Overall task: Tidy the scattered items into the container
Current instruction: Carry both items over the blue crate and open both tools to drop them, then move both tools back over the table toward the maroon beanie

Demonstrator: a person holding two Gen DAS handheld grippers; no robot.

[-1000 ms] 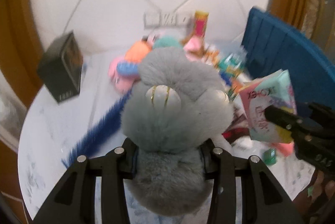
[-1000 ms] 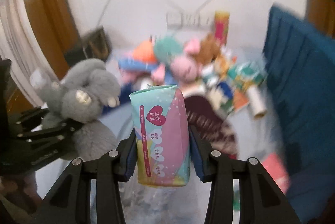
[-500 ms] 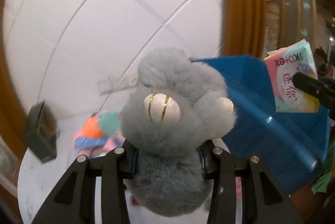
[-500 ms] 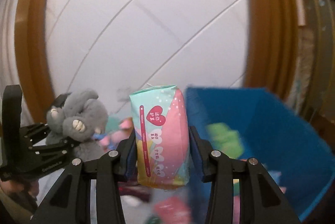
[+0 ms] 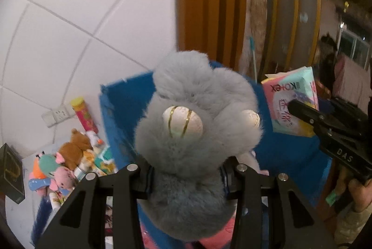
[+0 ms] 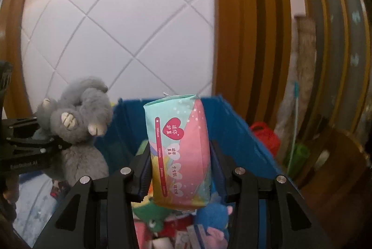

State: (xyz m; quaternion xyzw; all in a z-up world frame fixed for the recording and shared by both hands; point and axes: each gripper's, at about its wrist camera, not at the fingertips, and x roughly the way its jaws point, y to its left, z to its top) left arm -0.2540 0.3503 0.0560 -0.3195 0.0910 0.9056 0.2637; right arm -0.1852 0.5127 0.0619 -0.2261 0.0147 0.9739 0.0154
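Left gripper (image 5: 186, 175) clamps grey plush (image 5: 197, 123) over, seemingly, blue bin (image 5: 116, 121).

White tiled wall (image 5: 88, 16) with a socket plate (image 5: 56, 114), beside orange-brown wooden slats (image 6: 251, 28)

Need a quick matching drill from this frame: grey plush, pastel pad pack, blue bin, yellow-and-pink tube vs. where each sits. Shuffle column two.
1. grey plush
2. pad pack
3. blue bin
4. yellow-and-pink tube

A. upright by the wall socket
B. clamped in the right gripper
C. below both grippers, items inside
D. clamped in the left gripper

Pairs: 1-D, 2-B, 3-C, 4-A
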